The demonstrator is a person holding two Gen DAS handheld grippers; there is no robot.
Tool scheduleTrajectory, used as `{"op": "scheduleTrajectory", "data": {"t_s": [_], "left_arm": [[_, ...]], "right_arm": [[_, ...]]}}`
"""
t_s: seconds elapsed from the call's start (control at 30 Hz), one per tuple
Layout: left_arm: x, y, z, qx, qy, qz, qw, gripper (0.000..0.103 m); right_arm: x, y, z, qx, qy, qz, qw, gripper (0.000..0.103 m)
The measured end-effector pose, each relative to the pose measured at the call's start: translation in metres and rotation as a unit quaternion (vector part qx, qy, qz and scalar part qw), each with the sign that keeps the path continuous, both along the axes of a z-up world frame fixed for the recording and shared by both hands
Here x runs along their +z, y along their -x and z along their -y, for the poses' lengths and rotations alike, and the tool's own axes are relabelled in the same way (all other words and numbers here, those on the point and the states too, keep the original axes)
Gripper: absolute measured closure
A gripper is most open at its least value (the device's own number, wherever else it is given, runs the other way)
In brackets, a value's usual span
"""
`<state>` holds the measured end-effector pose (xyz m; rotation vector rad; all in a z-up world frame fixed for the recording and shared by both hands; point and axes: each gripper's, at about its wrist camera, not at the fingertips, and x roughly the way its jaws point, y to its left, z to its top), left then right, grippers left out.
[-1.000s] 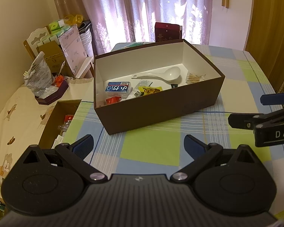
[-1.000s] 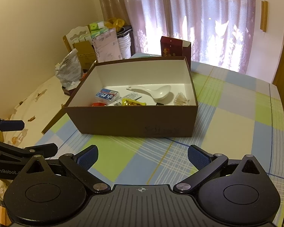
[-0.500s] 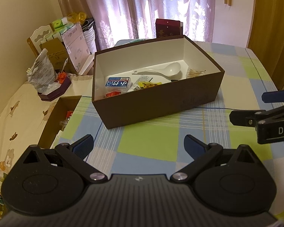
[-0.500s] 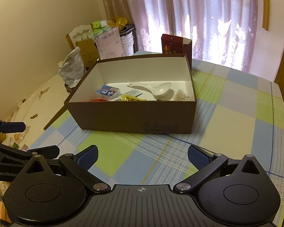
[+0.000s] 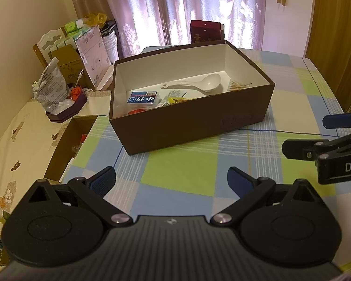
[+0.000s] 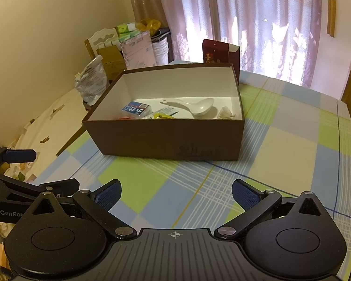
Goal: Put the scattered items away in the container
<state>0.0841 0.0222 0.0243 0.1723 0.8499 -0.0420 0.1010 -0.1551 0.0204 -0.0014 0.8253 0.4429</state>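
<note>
— Items sit where?
— Left gripper jaws spread, empty; blue packet and spoon lie inside the box; right gripper likewise.
— Risk?
— Probably nudging the box across the table.

Checked tablecloth was the ref pt. Dark red carton stood upright at its far edge, w/ lilac curtains behind. Off its left side: crinkled plastic bag, pink packet, brown cardboard box.
</note>
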Motion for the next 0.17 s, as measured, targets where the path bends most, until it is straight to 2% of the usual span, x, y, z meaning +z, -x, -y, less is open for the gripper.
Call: {"op": "scheduleTrajectory", "data": {"t_s": [0.17], "left_arm": [[-0.0005, 0.0042, 0.0012, -0.006, 0.004, 0.006, 1.0, 0.002]], "right_arm": [[-0.0016, 0.0002, -0.0017, 0.001, 0.001, -0.002, 1.0, 0.0]]}}
